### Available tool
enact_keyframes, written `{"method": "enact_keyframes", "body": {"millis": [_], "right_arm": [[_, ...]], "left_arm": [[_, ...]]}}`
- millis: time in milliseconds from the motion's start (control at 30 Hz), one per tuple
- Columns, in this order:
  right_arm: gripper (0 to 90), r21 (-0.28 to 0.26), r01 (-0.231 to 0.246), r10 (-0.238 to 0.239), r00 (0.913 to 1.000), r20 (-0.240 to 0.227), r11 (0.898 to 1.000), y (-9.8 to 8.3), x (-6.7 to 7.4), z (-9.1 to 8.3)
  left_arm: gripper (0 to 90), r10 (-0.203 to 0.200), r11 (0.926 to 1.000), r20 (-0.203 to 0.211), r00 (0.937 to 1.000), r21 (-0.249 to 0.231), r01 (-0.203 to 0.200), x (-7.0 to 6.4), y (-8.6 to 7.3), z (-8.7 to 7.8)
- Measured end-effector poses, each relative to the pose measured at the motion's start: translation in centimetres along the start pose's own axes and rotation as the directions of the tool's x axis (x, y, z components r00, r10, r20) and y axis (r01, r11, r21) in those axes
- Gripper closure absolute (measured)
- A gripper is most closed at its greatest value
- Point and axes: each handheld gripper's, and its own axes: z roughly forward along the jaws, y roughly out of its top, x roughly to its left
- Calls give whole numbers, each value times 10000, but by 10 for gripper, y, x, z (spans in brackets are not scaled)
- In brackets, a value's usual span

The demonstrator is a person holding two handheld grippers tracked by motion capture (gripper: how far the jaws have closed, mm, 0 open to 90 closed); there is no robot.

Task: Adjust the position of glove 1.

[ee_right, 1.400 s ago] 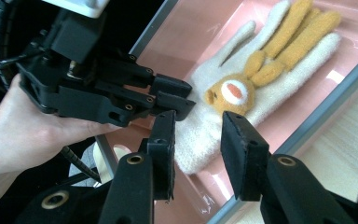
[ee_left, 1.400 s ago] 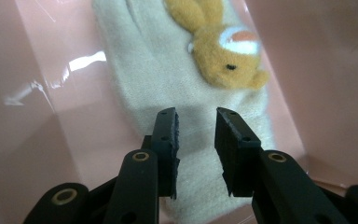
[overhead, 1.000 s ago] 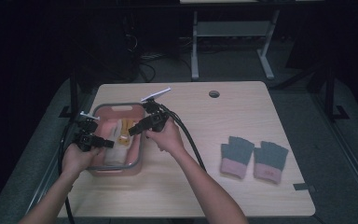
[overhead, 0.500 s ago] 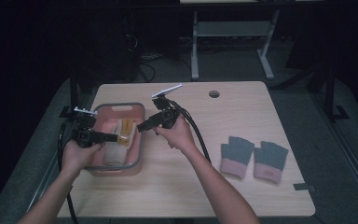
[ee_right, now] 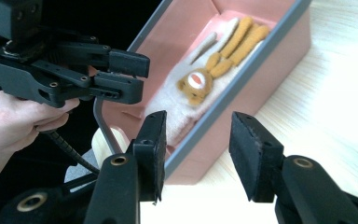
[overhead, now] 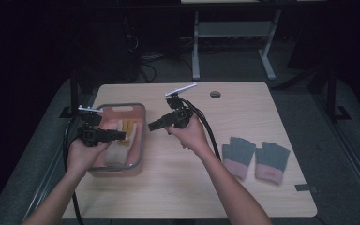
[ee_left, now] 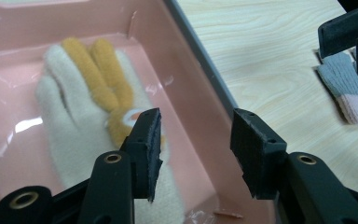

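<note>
A pink basket (overhead: 142,140) with a grey rim stands at the table's left. Inside it lies a cream glove with orange fingers (ee_left: 86,102), also seen as a cream glove (ee_right: 200,86) from the right gripper view. My left gripper (ee_left: 196,140) hovers open over the basket's right wall, with nothing between its jaws. My right gripper (ee_right: 196,144) is open too, held above the table just right of the basket and pointing at it. In the high view the left gripper (overhead: 121,136) and right gripper (overhead: 152,125) face each other across the basket's rim.
Two grey gloves with pink cuffs (overhead: 238,157) (overhead: 272,162) lie flat side by side at the table's right. A round cable hole (overhead: 215,94) sits near the far edge. Black cables trail from both grippers. Bare wood lies between the basket and the grey gloves.
My right gripper has moved right, from above the basket to just outside its rim. The left gripper has drawn back a little to the left. The basket has stayed in place.
</note>
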Motion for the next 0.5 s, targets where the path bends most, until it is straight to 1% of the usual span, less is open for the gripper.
{"method": "enact_keyframes", "body": {"millis": [100,200,367,500], "right_arm": [[552,-45,-59,60,10000,69,10000,-5,-3,-5],[547,-100,-154,155,9999,73,9998,-10,-6,-11],[545,-185,-274,277,9995,157,9995,-18,-11,-20],[542,-283,-328,335,9992,221,9991,-23,-14,-28]], "left_arm": [[523,179,9998,42,9998,-67,-178,-7,1,2],[510,187,9998,190,9996,-40,-186,-13,2,5],[497,360,9993,317,9988,-122,-357,-24,6,8],[467,363,9993,337,9988,-68,-361,-32,9,12]]}}
